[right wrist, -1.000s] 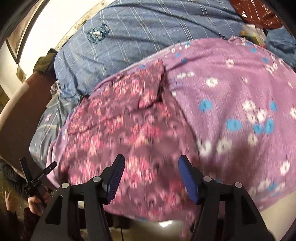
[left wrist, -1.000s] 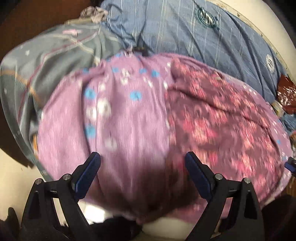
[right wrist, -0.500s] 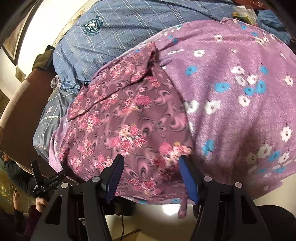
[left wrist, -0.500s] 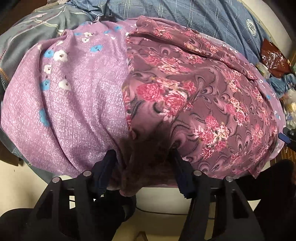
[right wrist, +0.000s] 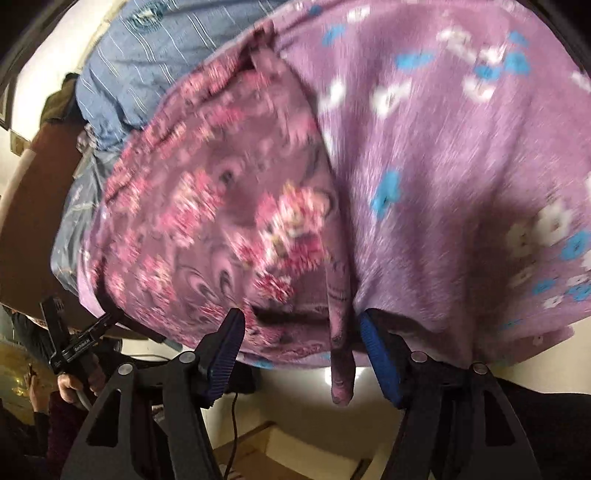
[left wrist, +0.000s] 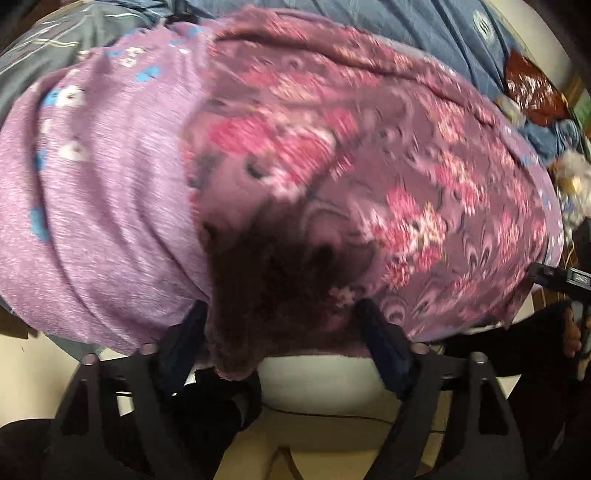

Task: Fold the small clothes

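A maroon floral garment lies spread on a purple flowered sheet. My left gripper points steeply down at the garment's near left corner. That corner droops over the bed edge between the half-narrowed jaws, and no firm pinch shows. My right gripper is at the near right corner, its jaws opening. The garment's hem and a hanging strap lie between them, apart from the pads. Each view shows the other gripper small at the garment's far corner. Both views are blurred.
A blue checked quilt lies behind the sheet, with a grey blanket at the left. A red bag and small clutter sit at the far right. Pale floor and a cardboard box lie below the bed edge.
Both grippers have sunk toward the garment's near edge. The left jaws have narrowed around the left corner. The right jaws have widened slightly.
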The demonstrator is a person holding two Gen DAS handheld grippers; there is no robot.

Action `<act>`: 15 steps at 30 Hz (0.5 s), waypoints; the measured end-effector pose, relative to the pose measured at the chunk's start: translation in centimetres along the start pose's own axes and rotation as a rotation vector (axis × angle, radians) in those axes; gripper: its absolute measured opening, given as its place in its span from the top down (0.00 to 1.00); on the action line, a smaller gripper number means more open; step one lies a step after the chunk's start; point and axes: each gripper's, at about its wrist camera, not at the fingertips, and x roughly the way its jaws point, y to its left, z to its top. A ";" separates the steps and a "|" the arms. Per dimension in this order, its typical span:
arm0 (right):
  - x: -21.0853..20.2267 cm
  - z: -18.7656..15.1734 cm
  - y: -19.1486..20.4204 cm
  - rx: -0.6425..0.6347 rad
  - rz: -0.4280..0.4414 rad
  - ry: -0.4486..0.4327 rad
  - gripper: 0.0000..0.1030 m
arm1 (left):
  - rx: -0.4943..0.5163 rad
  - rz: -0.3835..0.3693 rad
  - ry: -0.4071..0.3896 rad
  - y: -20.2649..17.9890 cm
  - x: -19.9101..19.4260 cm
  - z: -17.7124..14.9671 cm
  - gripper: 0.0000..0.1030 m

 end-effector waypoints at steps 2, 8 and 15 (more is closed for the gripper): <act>1.6 -0.2 -0.2 0.002 -0.042 0.031 0.37 | 0.000 -0.031 0.023 -0.1 0.4 0.0 0.68; 2.1 -1.4 1.6 -0.082 -0.046 0.095 0.94 | -0.058 -0.135 0.033 0.9 -1.1 -0.1 0.95; -5.5 -2.7 5.0 -0.183 0.185 0.091 0.97 | -0.090 -0.333 -0.004 2.0 -6.3 -0.1 0.96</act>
